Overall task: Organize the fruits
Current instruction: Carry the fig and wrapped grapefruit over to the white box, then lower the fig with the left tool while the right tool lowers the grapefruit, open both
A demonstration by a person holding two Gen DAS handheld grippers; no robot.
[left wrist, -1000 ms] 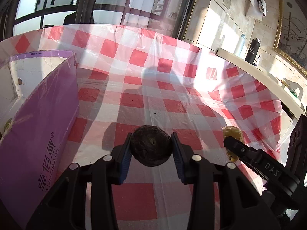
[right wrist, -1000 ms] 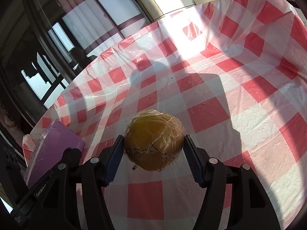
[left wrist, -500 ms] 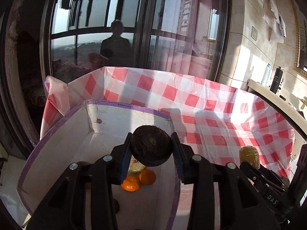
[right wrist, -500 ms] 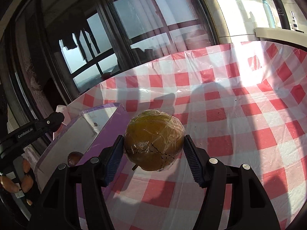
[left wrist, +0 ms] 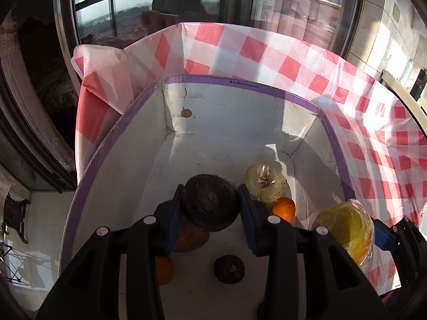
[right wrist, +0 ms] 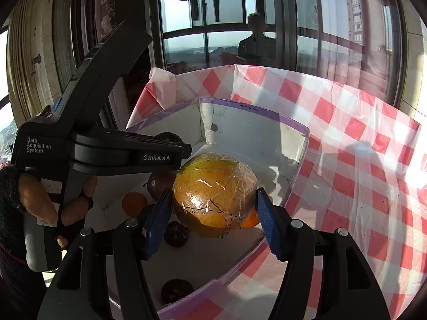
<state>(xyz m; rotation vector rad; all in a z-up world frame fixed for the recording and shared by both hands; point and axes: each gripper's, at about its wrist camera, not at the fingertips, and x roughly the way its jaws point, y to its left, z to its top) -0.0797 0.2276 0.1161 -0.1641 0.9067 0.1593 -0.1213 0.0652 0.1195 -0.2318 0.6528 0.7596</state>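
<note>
My left gripper is shut on a dark round fruit and hangs over the open purple-rimmed box. In the box lie a pale wrapped fruit, two small oranges, a reddish fruit and a small dark fruit. My right gripper is shut on a large yellow-orange fruit wrapped in film, held above the box's right side. That same fruit shows at the right of the left wrist view. The left gripper's body and a hand fill the left of the right wrist view.
The box stands on a red-and-white checked tablecloth near the table's far left corner. Dark windows lie just behind it. A ledge with bottles runs along the right wall.
Both grippers have swung left from over the cloth to over the box, each still holding its fruit. The box's inside and its fruits have come into full view.
</note>
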